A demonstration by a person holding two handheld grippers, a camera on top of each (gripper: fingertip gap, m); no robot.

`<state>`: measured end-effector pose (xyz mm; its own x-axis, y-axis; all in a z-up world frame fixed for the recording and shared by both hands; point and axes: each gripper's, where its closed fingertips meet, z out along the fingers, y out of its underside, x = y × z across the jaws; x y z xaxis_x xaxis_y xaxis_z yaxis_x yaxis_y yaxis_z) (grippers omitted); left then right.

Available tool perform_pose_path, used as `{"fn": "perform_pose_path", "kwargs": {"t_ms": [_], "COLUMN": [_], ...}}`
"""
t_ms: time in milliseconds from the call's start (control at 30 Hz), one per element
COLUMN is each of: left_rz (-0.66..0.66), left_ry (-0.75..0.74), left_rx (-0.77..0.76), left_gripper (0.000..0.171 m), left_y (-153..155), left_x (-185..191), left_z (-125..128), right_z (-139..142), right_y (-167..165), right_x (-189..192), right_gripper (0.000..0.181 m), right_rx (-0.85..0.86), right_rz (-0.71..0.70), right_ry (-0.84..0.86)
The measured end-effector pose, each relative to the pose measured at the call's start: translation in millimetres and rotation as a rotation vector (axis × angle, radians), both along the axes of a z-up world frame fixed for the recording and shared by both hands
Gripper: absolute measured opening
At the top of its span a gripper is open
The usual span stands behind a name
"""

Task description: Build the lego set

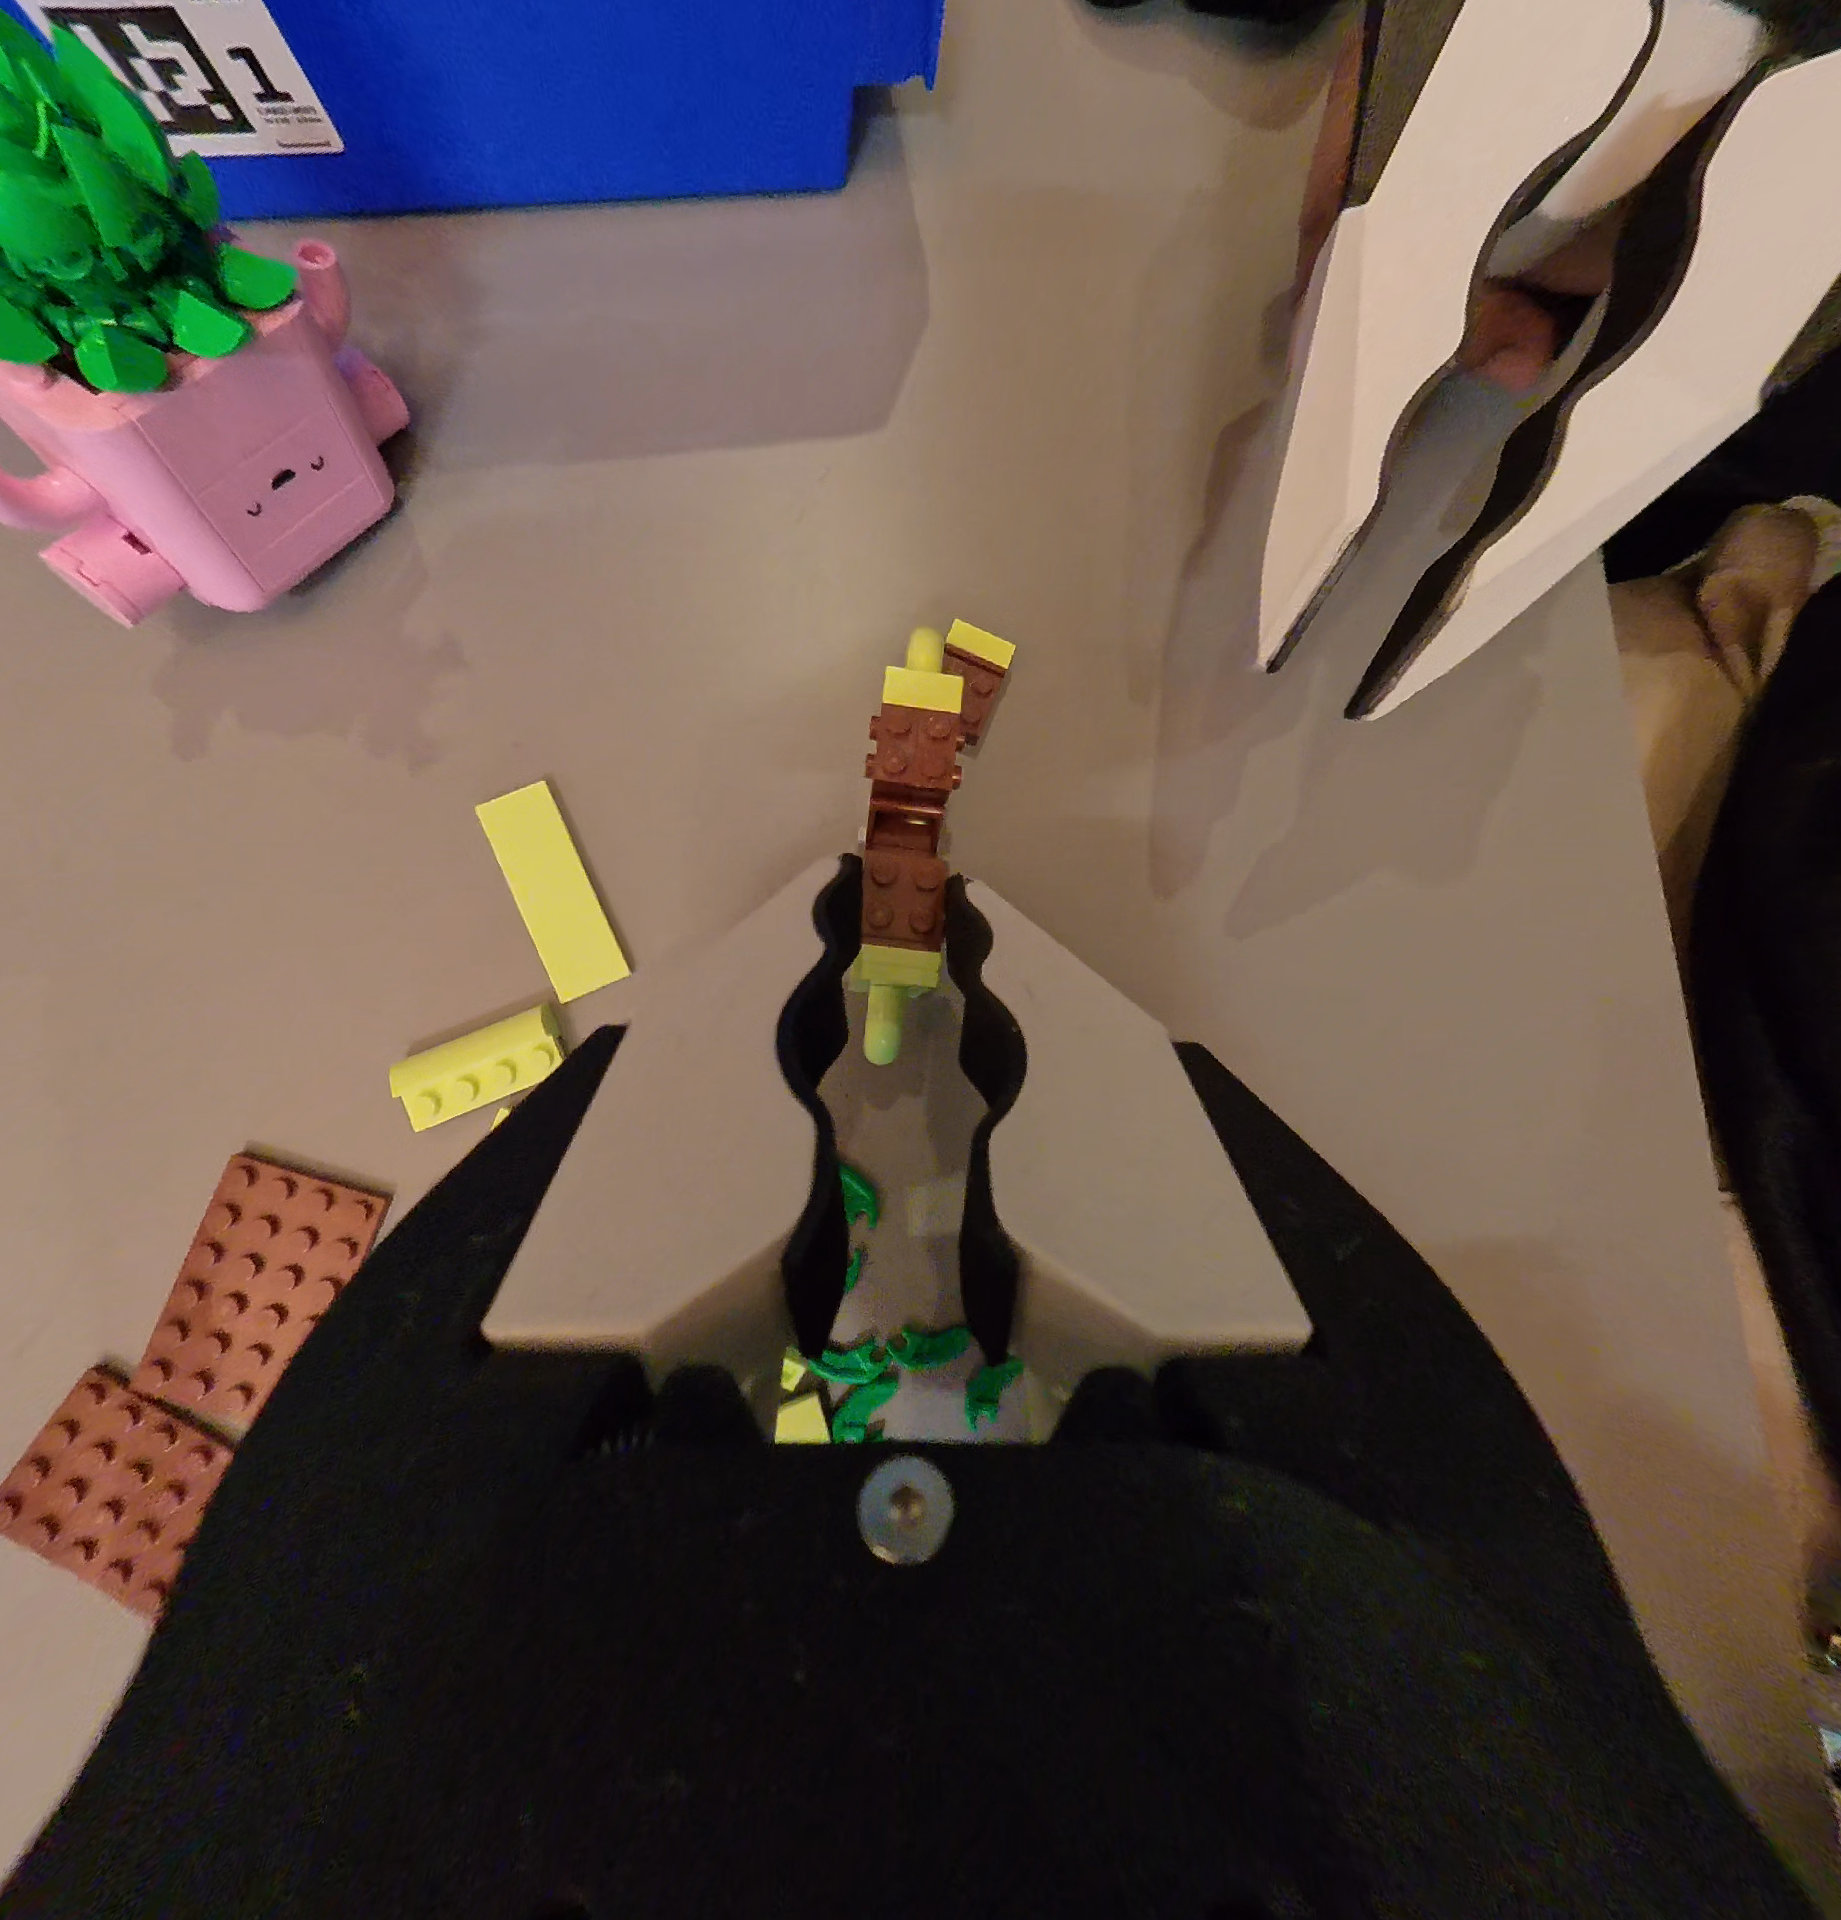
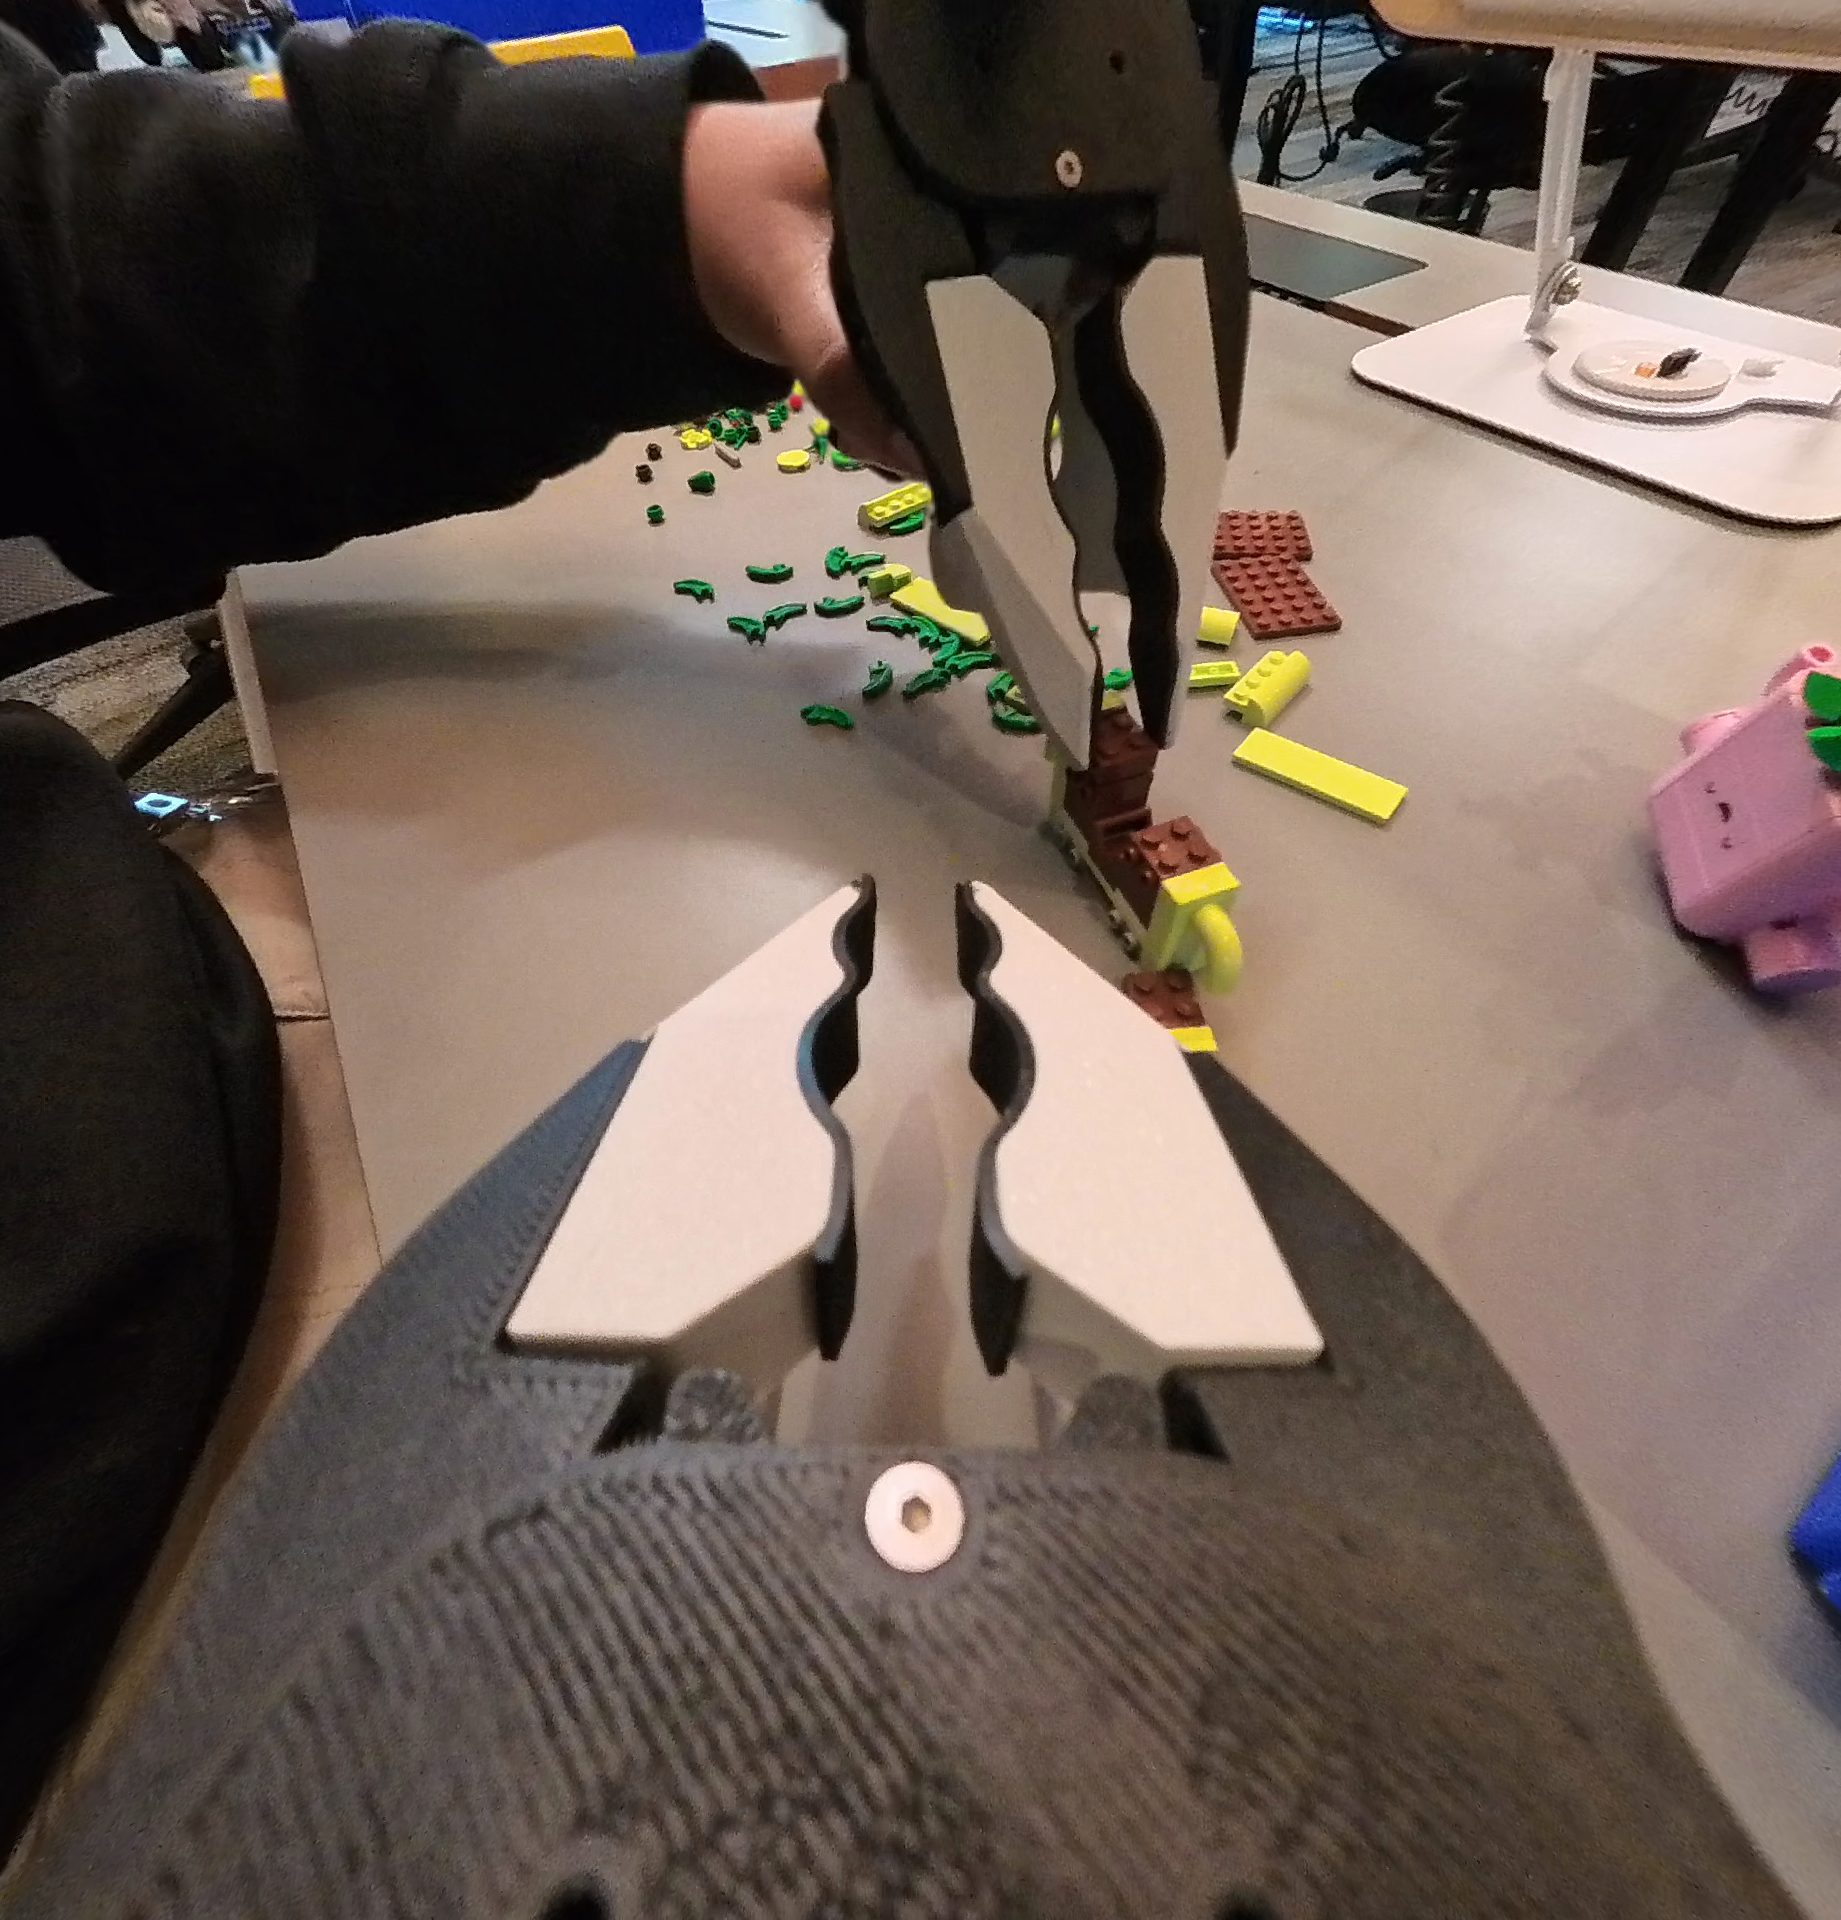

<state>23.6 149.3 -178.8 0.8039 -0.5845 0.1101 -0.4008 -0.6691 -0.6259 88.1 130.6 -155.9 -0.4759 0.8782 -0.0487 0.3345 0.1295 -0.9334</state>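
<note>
A brown and lime lego assembly (image 1: 908, 769) rests with its far end on the grey table (image 1: 739, 468). My left gripper (image 1: 900, 894) is shut on its near brown part. In the right wrist view the left gripper (image 2: 1124, 743) comes down from above onto the assembly (image 2: 1155, 862), which slopes toward a lime ring end. A small brown and lime piece (image 1: 983, 675) lies at the assembly's far end, also seen in the right wrist view (image 2: 1170, 1003). My right gripper (image 2: 916, 899) is empty, its jaws a narrow gap apart, hovering left of the assembly. It appears in the left wrist view (image 1: 1316, 691) at upper right.
A pink lego pot with green leaves (image 1: 220, 457) and a blue bin (image 1: 583, 94) stand behind. Brown plates (image 1: 220, 1351), a lime tile (image 1: 552, 888), a lime brick (image 1: 474, 1081) and several green leaf pieces (image 2: 854, 623) lie around. A white stand (image 2: 1622, 395) is far right. One gripper's finger ends stand about 8 cm off the other's.
</note>
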Motion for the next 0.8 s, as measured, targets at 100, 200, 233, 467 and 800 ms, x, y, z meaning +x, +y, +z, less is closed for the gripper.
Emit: {"fn": "perform_pose_path", "kwargs": {"t_ms": [100, 200, 233, 467, 800], "left_rz": [-0.007, -0.001, 0.0, 0.0, 0.03], "left_ry": [-0.073, -0.105, -0.108, -0.161, -0.254], "left_rx": [-0.024, -0.027, -0.027, -0.03, 0.028], "left_gripper": [0.013, 0.013, 0.013, 0.014, 0.016], "left_y": [-0.3, -0.7, -0.9, -0.6, 0.2], "left_x": [0.3, 0.4, 0.5, 0.6, 0.8], "left_z": [0.5, 0.3, 0.3, -0.9, -1.2], "right_z": [0.0, 0.1, -0.1, -2.1, -4.3], "right_y": [-0.1, 0.0, 0.0, -0.9, -0.7], "right_x": [0.0, 0.0, -0.1, -0.6, -1.6], "right_gripper": [0.013, 0.013, 0.013, 0.013, 0.013], "right_rx": [0.002, 0.0, -0.001, 0.008, 0.024], "right_rz": [0.0, 0.0, 0.001, 0.004, -0.006], "right_ry": [0.001, 0.001, 0.0, -0.011, -0.02]}}
